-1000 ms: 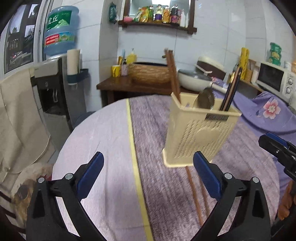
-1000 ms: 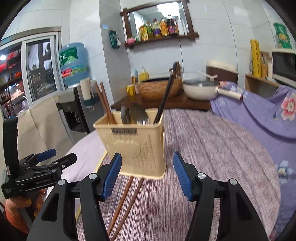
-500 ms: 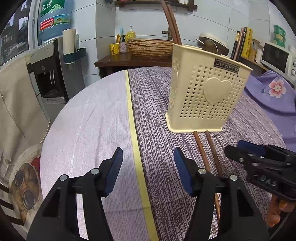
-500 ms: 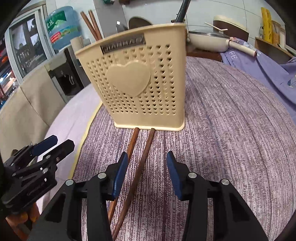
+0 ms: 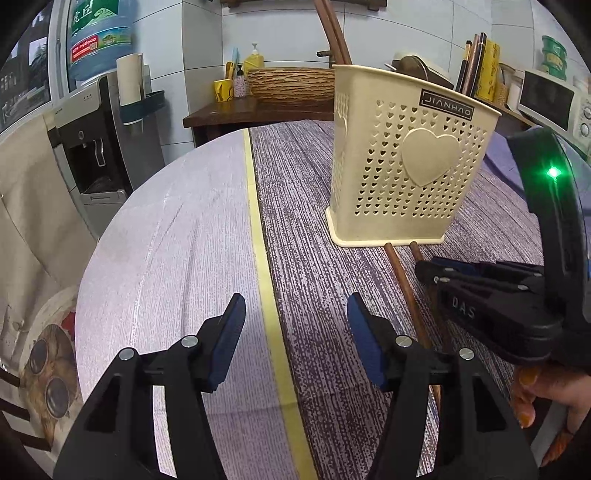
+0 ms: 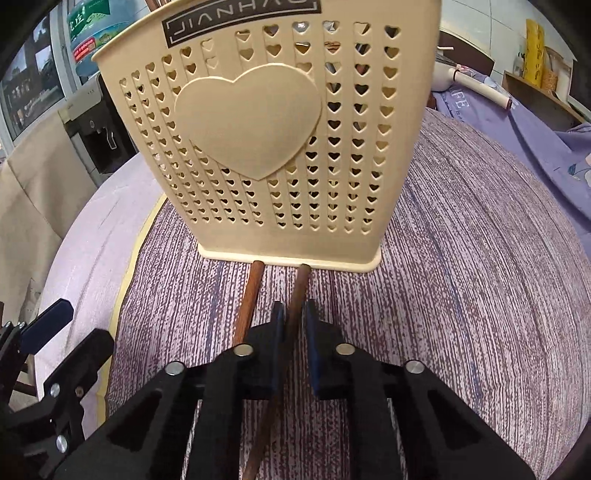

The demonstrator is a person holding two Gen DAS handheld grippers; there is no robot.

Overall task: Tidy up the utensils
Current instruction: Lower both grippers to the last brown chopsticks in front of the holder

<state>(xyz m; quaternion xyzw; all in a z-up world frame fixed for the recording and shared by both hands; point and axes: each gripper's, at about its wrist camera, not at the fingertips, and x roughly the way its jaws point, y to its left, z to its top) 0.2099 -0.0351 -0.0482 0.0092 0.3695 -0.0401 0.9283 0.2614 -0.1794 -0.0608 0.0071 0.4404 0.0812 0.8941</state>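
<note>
A cream perforated utensil holder (image 5: 406,192) (image 6: 258,129) stands on the purple striped tablecloth, with brown chopsticks (image 5: 332,33), a spoon and dark utensils inside. Two brown chopsticks lie on the cloth with their far ends at the holder's base. My right gripper (image 6: 293,325) (image 5: 428,271) is low over them, its jaws closing with the pads pressing on the right-hand chopstick (image 6: 300,288). The left-hand chopstick (image 6: 251,295) (image 5: 400,280) lies free just outside the left pad. My left gripper (image 5: 295,306) (image 6: 70,328) hovers open over the yellow tape line, nothing between its fingers.
A yellow tape line (image 5: 262,258) divides the pale and dark halves of the round table. Beyond it stand a water dispenser (image 5: 103,122), a wooden side table with a woven basket (image 5: 288,85) and a microwave (image 5: 546,103). A person's hand (image 5: 535,387) holds the right gripper.
Both grippers came down toward the table. The right one moved in close to the holder and shut on the right-hand chopstick. The left one's jaws narrowed from wide to half open.
</note>
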